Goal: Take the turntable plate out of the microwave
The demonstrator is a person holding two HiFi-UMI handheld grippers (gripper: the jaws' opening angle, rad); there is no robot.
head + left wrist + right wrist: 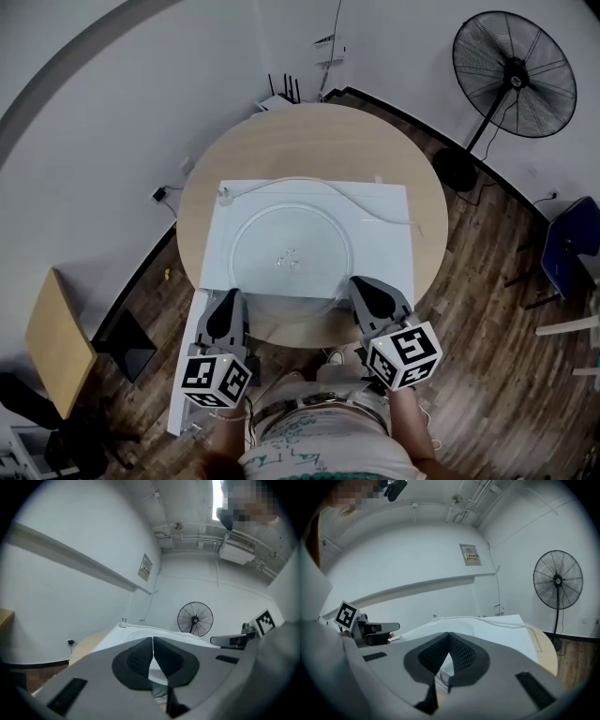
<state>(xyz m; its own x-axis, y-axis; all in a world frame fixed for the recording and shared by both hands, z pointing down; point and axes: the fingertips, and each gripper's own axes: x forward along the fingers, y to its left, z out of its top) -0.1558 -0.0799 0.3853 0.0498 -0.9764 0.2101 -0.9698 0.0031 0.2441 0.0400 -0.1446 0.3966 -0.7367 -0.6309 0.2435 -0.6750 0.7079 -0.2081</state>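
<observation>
Head view: left hand-held gripper (229, 294) and right hand-held gripper (357, 281) clamp the level, round turntable plate (291, 246) by its near rim.

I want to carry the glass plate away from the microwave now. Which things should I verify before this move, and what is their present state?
1. Left gripper shut on the rim of the round clear glass turntable plate: ok.
2. Right gripper shut on the same rim: ok, glass shows between its jaws.
3. Plate out of the white box-shaped microwave: ok, it shows over the microwave's top.
4. Plate held level: cannot tell.
5. Thin white cable on the microwave's top apart from the plate's far rim: cannot tell, it runs very near.
</observation>
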